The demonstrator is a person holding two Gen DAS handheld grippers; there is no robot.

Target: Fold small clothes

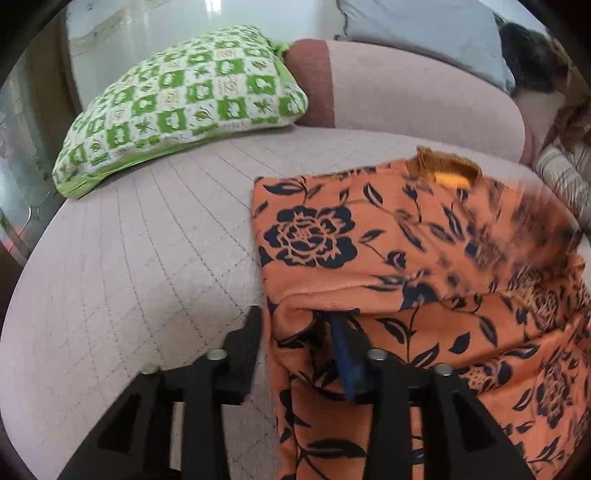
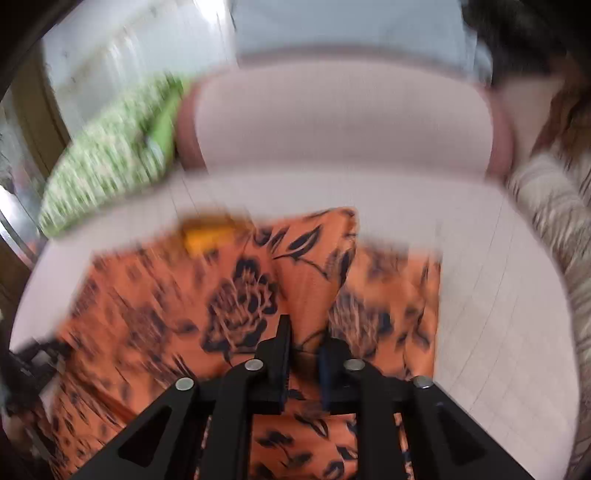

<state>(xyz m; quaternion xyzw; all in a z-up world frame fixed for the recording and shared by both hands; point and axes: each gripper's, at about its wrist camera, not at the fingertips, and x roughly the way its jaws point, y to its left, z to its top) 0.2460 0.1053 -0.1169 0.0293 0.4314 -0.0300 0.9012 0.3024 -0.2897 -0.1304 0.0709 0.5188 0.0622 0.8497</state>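
An orange garment with dark floral print (image 1: 388, 243) lies on the pale pink quilted sofa seat (image 1: 147, 258), its brown collar and yellow label at the far edge. My left gripper (image 1: 299, 325) is open around the garment's near left hem; one finger is under the cloth. In the right wrist view, which is blurred, my right gripper (image 2: 306, 339) is shut on a raised fold of the same garment (image 2: 236, 299), holding it up off the seat.
A green and white patterned cushion (image 1: 184, 103) rests at the back left of the sofa. The pink backrest (image 1: 406, 92) and a grey pillow (image 1: 424, 33) are behind. A striped cloth (image 2: 554, 221) lies at the right edge.
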